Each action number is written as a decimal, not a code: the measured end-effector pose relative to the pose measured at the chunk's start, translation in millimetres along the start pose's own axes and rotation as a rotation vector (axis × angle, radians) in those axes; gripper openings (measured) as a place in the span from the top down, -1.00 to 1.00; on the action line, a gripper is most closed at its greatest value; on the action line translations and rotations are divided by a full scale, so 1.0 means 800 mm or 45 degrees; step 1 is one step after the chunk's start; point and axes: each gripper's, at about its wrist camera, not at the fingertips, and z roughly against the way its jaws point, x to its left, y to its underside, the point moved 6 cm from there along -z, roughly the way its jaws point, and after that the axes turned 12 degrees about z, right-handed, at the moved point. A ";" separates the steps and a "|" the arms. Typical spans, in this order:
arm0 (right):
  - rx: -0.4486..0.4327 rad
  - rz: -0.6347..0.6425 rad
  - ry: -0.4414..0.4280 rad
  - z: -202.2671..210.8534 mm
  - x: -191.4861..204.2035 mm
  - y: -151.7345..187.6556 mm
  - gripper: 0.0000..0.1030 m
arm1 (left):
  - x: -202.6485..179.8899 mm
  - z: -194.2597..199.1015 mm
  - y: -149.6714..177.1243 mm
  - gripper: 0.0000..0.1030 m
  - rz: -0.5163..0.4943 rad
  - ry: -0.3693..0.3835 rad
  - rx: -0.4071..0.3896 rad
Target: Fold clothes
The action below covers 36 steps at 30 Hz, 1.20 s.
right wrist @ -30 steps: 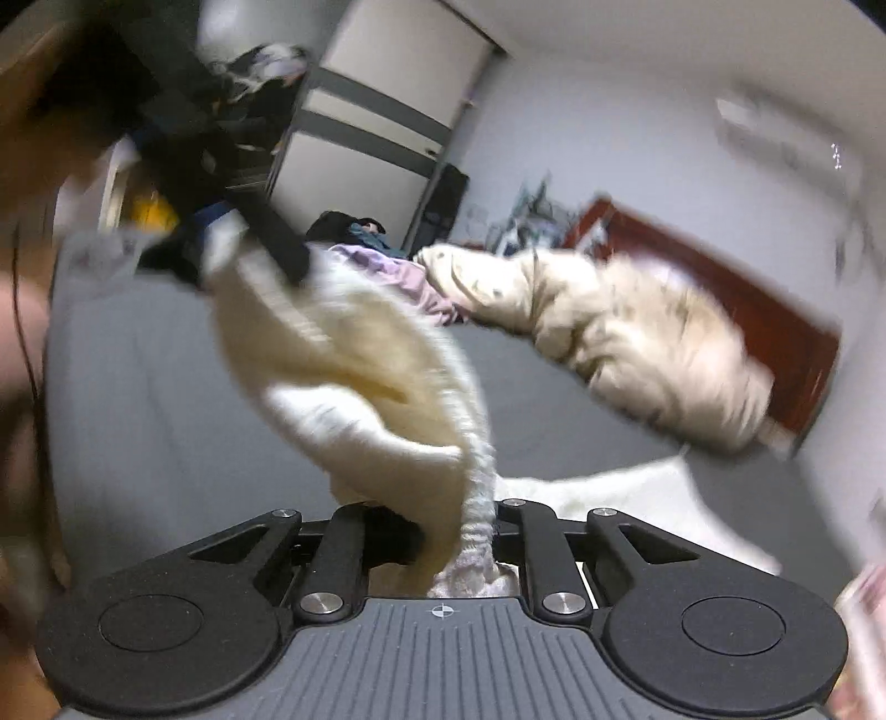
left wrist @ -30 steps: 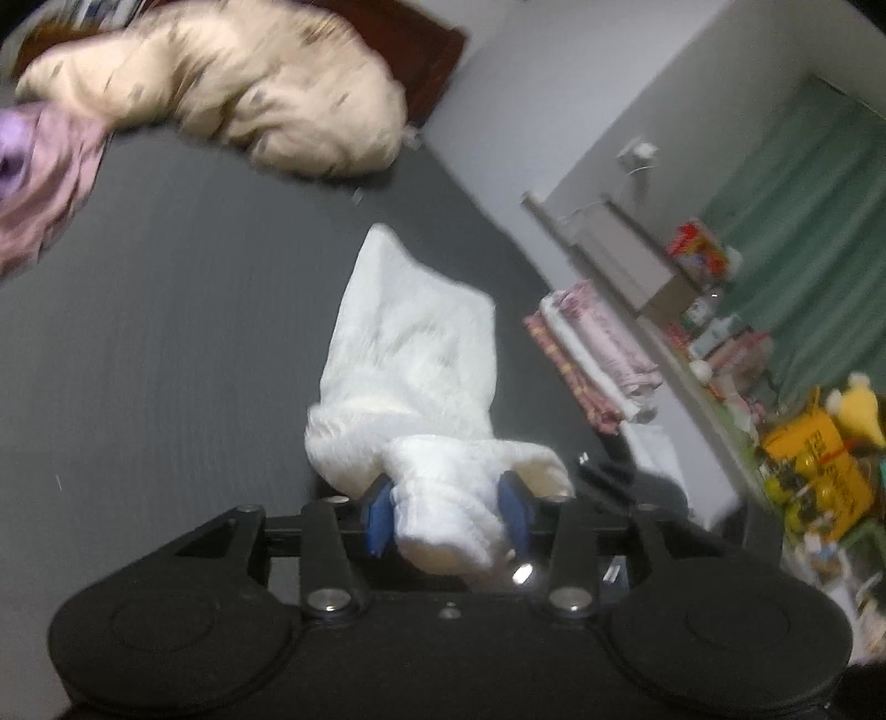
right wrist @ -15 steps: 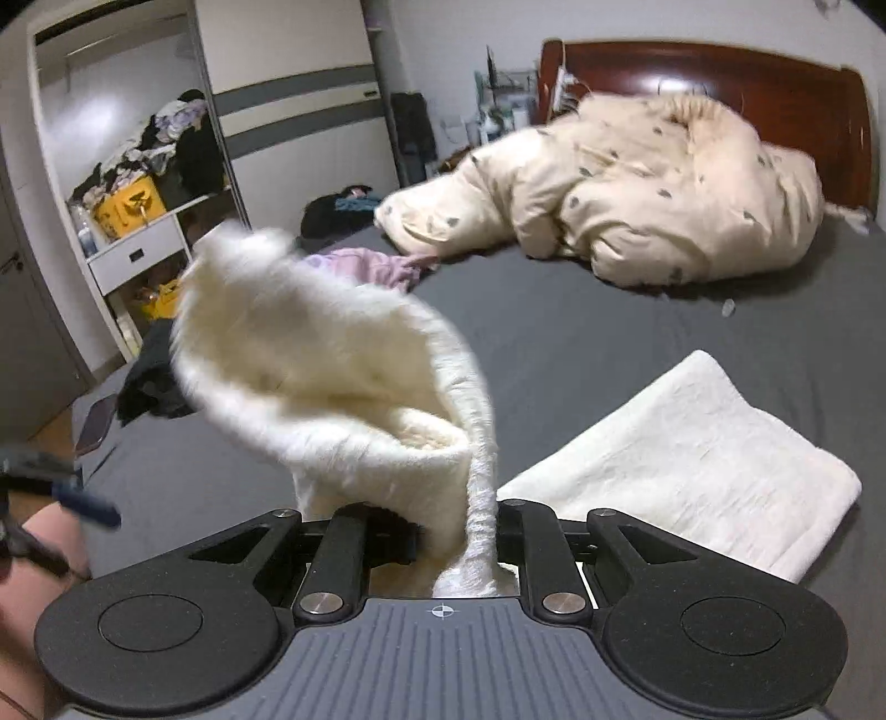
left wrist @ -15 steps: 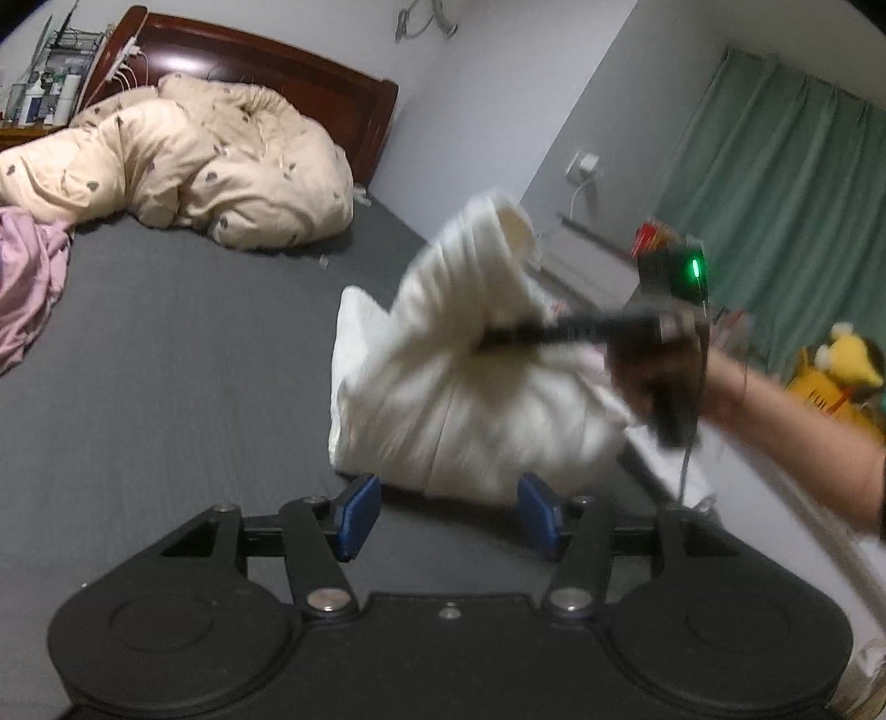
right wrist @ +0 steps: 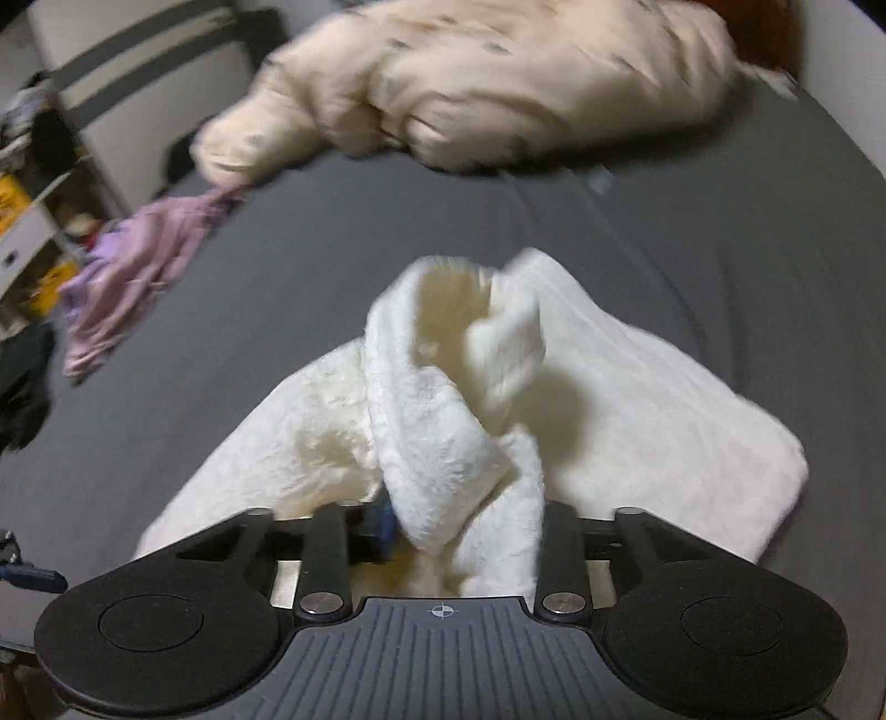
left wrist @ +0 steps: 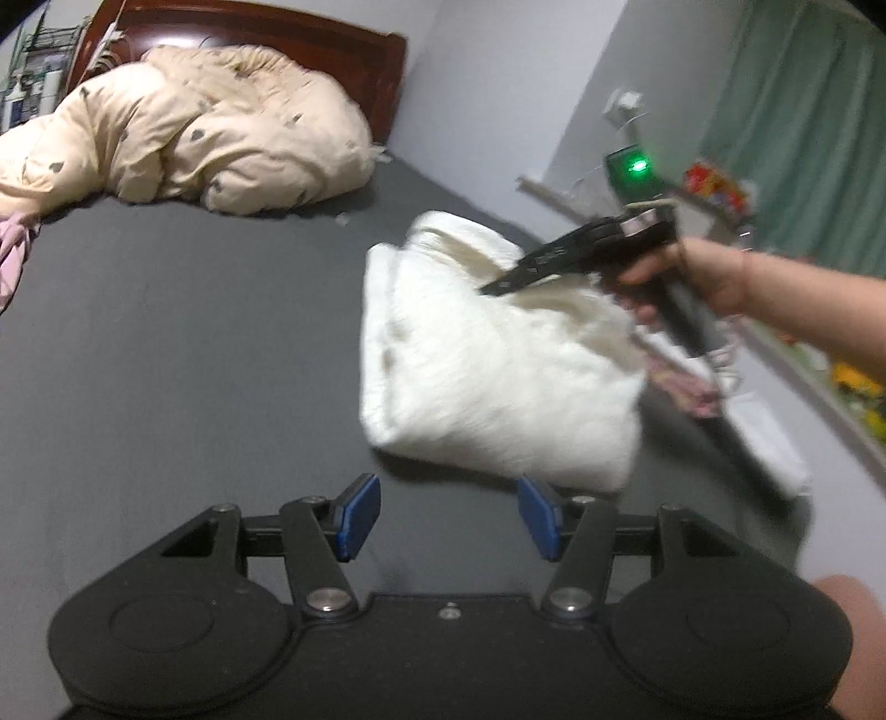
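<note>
The left gripper is spread wide and holds nothing. Its blue pads sit low over the gray bed. The right gripper is pinching a bunch of the white fluffy cloth. From the left camera, the cloth hangs from the right gripper, and its lower part rests on the bed. A cream blanket is piled near the headboard. A purple cloth lies on the bed, well apart from the white one.
</note>
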 end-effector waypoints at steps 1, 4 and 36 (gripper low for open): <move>0.001 -0.036 -0.005 -0.001 -0.008 0.001 0.31 | 0.004 -0.010 -0.003 -0.05 0.008 -0.012 0.006; -0.044 -0.129 -0.044 0.008 -0.027 0.001 0.30 | 0.006 -0.031 -0.016 -0.05 -0.009 -0.022 -0.006; -0.309 -0.496 -0.086 0.107 0.070 0.250 -0.07 | -0.016 -0.091 -0.017 0.66 -0.444 -0.127 -0.033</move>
